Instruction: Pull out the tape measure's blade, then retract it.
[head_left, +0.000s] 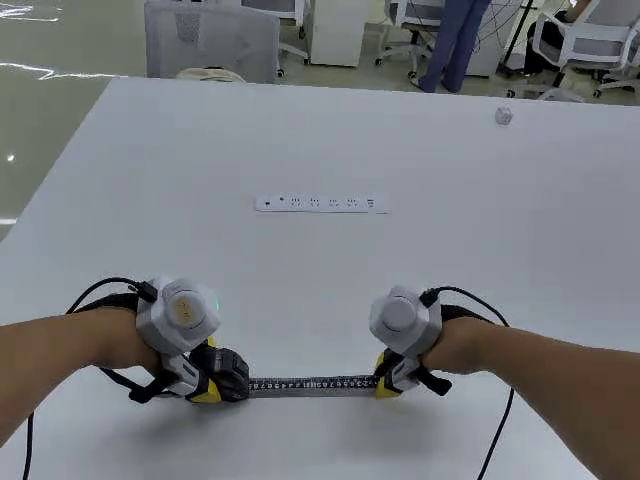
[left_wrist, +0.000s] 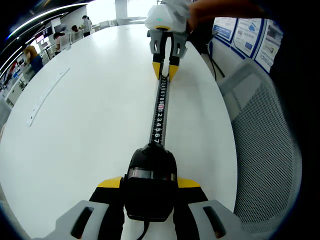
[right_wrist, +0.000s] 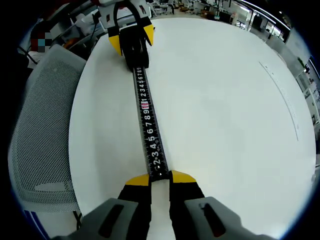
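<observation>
- Near edge of the white table (head_left: 130, 170), and there's the tape measure (left_wrist: 150, 170): a chunky black case with rounded corners and a shiny band across its top. It sits on the tabletop at the near left.
- The left gripper (left_wrist: 150, 183) has hold of it, yellow-tipped jaws pressed against both sides of the case, grey housing behind them.
- Out of the case comes the blade (right_wrist: 148, 125), lying flat on the table and running straight to the right. It is drawn out a short stretch and spans the gap between the two grippers.
- The right gripper (right_wrist: 159, 178) pinches the blade's free end, its jaws narrowed to a thin slot with the strip between them.
- Writing on the blade: black digits on a pale strip. From the right gripper's tips they read 2, 3, 4, 5, then 7, 8, 9, then a red mark. More digits run up to 9 near the case.
- Farther off, mid-table, a long white power strip (head_left: 320, 204) lies flat with a row of sockets along it; its markings are too small to read.
- Far right on the table sits a small pale round thing (head_left: 504, 116), too small to make out.
- A grey mesh chair (right_wrist: 40, 130) stands just beside the near edge of the table.
- Beyond the far edge are office chairs (head_left: 590, 40) and a person (head_left: 455, 40) in blue trousers.
</observation>
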